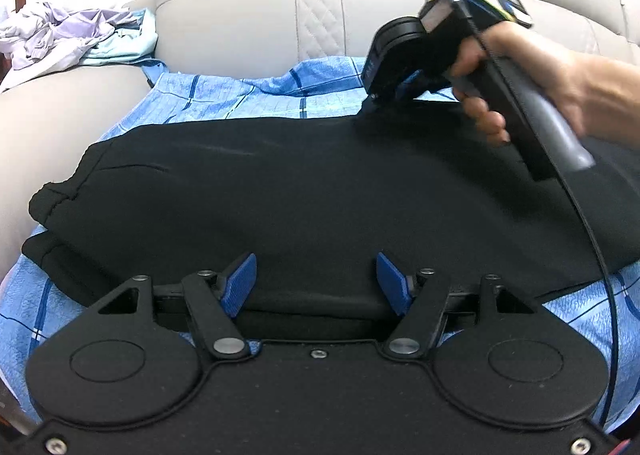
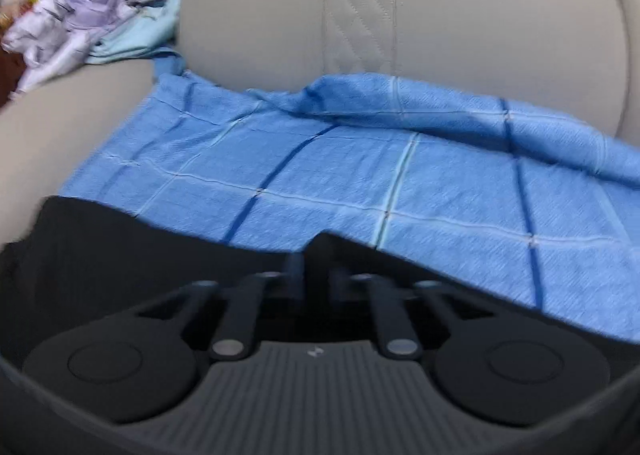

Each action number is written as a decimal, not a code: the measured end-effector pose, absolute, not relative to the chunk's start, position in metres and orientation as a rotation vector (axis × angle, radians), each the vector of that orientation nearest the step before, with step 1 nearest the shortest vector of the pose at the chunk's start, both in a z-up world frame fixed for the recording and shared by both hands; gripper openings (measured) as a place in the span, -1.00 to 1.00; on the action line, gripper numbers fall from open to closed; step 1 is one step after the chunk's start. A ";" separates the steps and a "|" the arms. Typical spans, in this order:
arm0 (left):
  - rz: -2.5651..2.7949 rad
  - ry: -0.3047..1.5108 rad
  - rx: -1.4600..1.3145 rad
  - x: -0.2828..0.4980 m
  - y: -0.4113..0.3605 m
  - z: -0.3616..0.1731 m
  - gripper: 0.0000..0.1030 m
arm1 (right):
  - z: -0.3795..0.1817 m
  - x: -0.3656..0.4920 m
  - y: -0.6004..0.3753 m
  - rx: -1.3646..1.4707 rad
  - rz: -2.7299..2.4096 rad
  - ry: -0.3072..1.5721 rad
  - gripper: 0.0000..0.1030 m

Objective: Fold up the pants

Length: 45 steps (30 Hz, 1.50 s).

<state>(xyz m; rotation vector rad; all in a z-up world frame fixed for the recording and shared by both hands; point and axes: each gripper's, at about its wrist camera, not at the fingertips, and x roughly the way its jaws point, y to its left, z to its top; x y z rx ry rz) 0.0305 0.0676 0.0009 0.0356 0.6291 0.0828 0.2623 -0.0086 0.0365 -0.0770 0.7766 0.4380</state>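
We see black pants (image 1: 312,191) lying across a blue checked cloth (image 1: 224,99) spread on the seat of a beige sofa (image 1: 240,23). In the left wrist view the pants fill the middle of the frame from left to right, already doubled over, with the waistband end bunched at the left edge and a second layer showing beneath it at the lower left.

Our left gripper (image 1: 316,283) sits at the bottom centre of that view, its blue pads (image 1: 242,279) standing apart over the near edge of the pants. The jaws are released; the fabric lies between and below them, but the pads do not press on it.

Our right gripper (image 1: 370,103) appears at the upper right of the same view, held by a hand (image 1: 516,83), its tip down at the far edge of the pants where black fabric meets blue cloth. In the right wrist view, which is blurred, the right gripper (image 2: 316,255) sits at the lower centre with its fingers drawn close together, and a peak of black fabric rises right at their tips. The jaws are clenched on that fold of the pants. The pants occupy the lower left and bottom of this view, the blue cloth the middle and right.

A heap of pale crumpled clothes (image 1: 68,35) lies on the sofa at the upper left of both views.
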 end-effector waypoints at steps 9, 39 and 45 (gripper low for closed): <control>0.024 0.625 0.076 0.021 0.078 0.007 0.26 | 0.043 0.275 -0.030 0.077 0.449 0.695 -0.09; 0.473 0.541 -0.587 0.041 0.317 0.025 -0.10 | 0.021 0.018 0.058 -0.276 0.765 0.470 0.28; 0.482 0.506 -0.467 0.040 0.306 0.033 -0.50 | 0.015 0.019 0.084 -0.270 0.777 0.473 0.28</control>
